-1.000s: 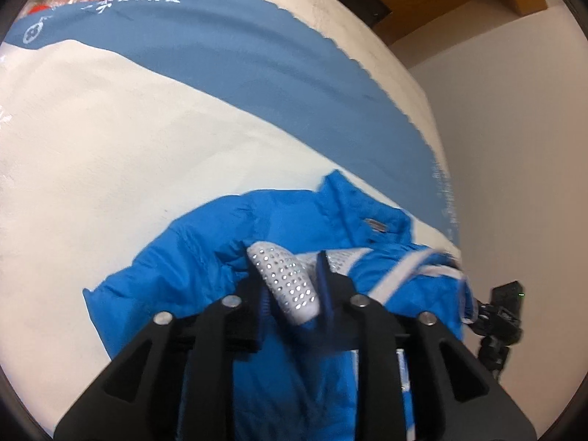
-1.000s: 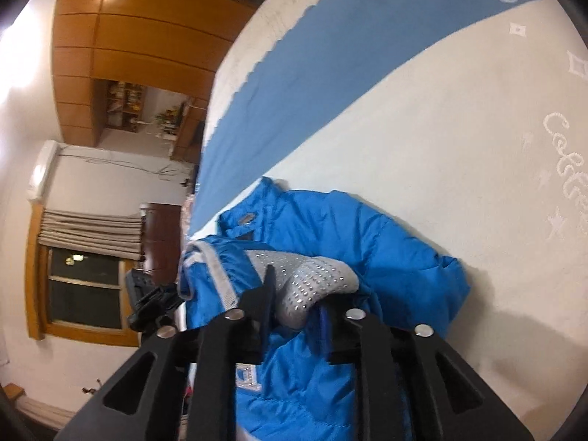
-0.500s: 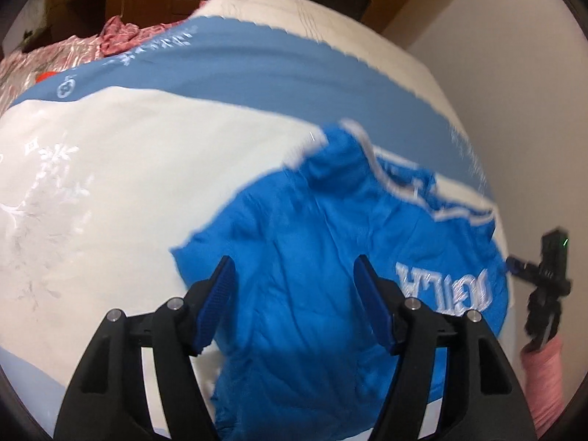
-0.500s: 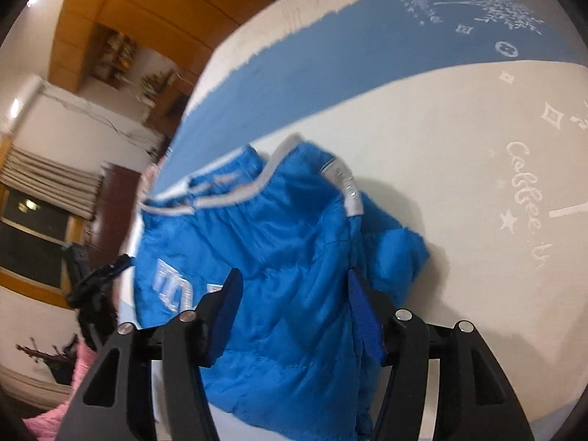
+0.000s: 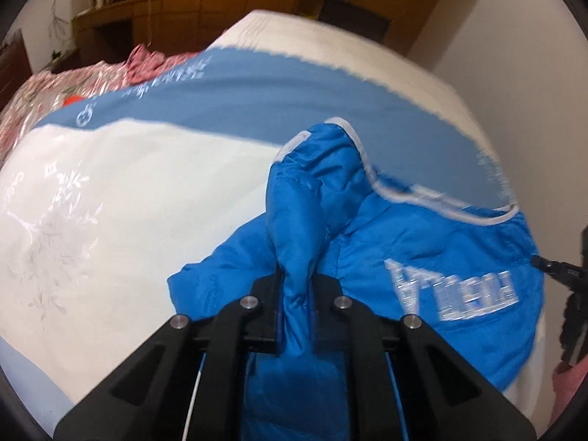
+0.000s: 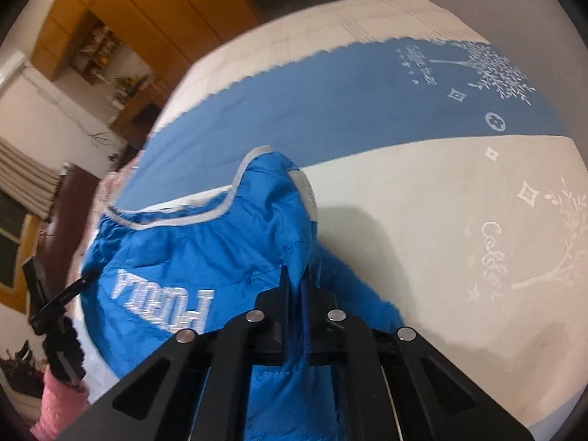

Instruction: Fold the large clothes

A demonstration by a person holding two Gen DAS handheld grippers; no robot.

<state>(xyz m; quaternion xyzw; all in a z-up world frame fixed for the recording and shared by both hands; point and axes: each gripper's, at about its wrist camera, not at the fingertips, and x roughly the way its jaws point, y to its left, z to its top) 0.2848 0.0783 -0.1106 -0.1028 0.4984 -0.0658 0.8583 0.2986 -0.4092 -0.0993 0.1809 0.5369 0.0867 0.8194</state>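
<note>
Blue jacket (image 5: 422, 242) on bed (image 5: 128, 191) | left gripper (image 5: 296, 294), right gripper (image 6: 296, 294) tilted downward, fingers just closed, pinching its fabric

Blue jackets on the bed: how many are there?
1. The blue jacket lies near the bed's edge, partly lifted: the left tool and the right tool each pinch a fold of it. Other clothes may be hidden.

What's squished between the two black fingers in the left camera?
A fold of the blue jacket sits pinched in the left gripper, seen in the left wrist view.
</note>
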